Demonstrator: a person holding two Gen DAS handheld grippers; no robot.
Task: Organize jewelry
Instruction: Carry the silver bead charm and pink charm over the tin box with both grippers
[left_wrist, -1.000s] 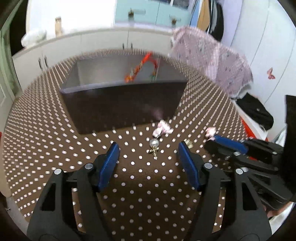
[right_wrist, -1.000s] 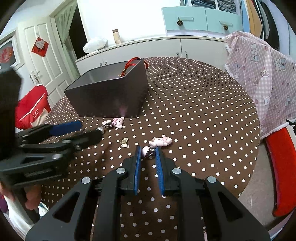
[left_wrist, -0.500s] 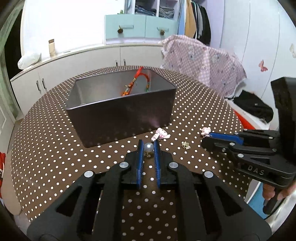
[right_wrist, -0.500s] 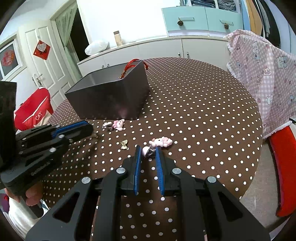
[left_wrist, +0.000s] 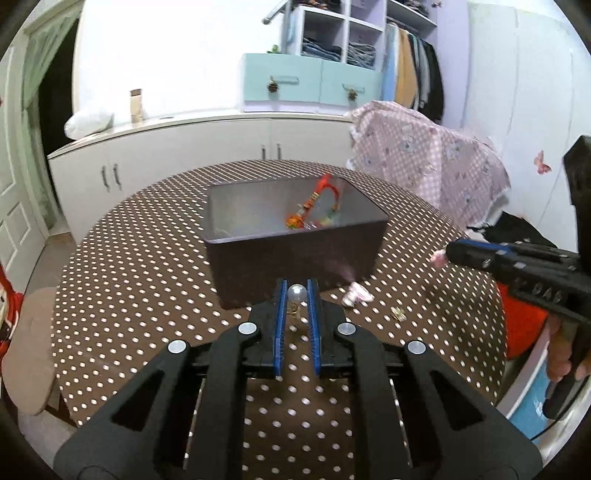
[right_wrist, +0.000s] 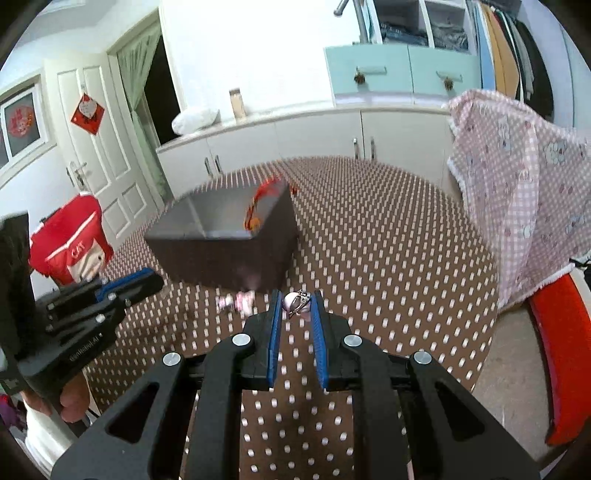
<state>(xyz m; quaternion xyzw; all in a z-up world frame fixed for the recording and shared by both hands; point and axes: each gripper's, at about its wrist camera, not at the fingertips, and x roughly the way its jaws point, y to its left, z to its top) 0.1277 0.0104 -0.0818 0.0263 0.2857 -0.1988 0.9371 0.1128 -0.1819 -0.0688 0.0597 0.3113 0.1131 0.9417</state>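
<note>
My left gripper (left_wrist: 297, 293) is shut on a pearl earring (left_wrist: 297, 292) and holds it above the table in front of the dark box (left_wrist: 295, 254). A red beaded bracelet (left_wrist: 314, 203) lies in the box. My right gripper (right_wrist: 295, 301) is shut on a pink and silver earring (right_wrist: 294, 301), raised near the box's front corner (right_wrist: 258, 258). A pink charm (left_wrist: 356, 295) and a small gold piece (left_wrist: 398, 313) lie on the polka-dot tablecloth (left_wrist: 147, 277). The right gripper also shows in the left wrist view (left_wrist: 448, 251), holding something pink.
A pink checked cloth (right_wrist: 517, 184) hangs over a chair at the table's right. White cabinets (left_wrist: 184, 162) stand behind the table. A red bag (right_wrist: 70, 243) sits by the door at left. Another pink charm (right_wrist: 240, 300) lies in front of the box.
My left gripper closed on the pearl earring and lifted it from the table. My right gripper lifted its earring and moved towards the box.
</note>
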